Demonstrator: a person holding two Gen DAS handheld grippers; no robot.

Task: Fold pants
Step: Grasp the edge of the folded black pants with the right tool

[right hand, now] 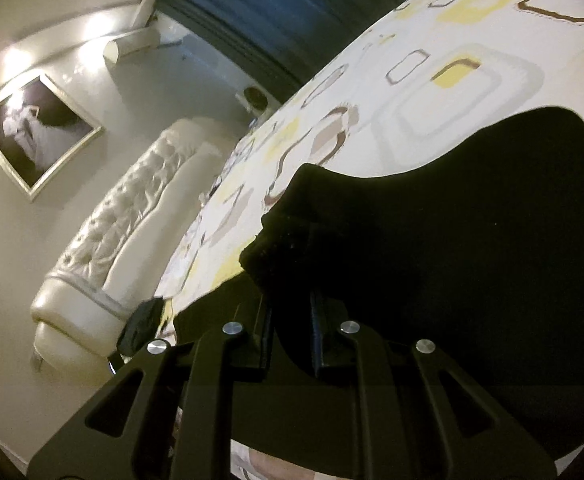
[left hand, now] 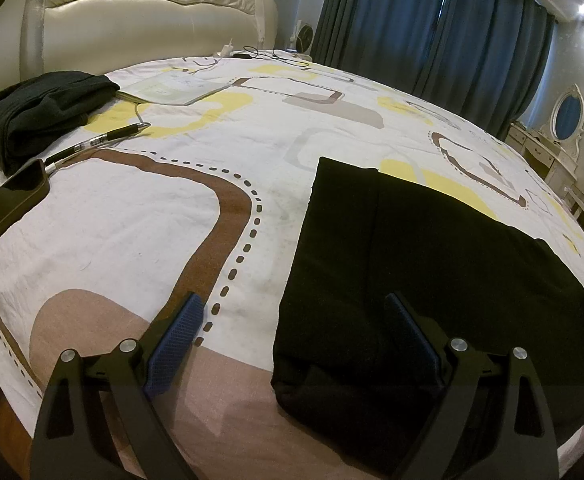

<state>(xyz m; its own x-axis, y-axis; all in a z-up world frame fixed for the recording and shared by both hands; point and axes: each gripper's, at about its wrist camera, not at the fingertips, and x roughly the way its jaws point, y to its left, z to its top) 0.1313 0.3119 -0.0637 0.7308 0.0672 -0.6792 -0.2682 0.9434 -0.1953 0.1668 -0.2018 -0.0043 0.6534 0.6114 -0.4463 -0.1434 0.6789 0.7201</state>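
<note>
Black pants (left hand: 392, 264) lie flat on the bed (left hand: 139, 216), folded into one long band. The long axis runs from the near edge of the bed, just below the left gripper (left hand: 296, 336), away toward the far edge by the curtains (left hand: 444, 20). The far end is a straight, squared edge; the near end is rounded and bulky. In the right wrist view the pants (right hand: 452, 260) fill the lower right, with a bunched edge raised off the bedspread.

Left gripper: released, jaws spread wide, one blue-padded finger over bare bedspread and the other over the pants. Right gripper (right hand: 292, 336): clenched on a fold of the pants, cloth pinched between the two fingers.

Count: one pair of pants in work; one second dark garment (left hand: 39, 116) heaped near the left edge; one pen (left hand: 107, 138); one phone (left hand: 7, 208); one booklet (left hand: 175, 88); some cables (left hand: 251, 56) near the headboard (left hand: 147, 12).

Surface: a white bedspread printed with yellow, brown and grey rounded rectangles and dashed lines. Room: cream tufted headboard, dark blue curtains, one framed picture (right hand: 37, 136) on the wall, an oval mirror (left hand: 570, 114) on a white dresser.
</note>
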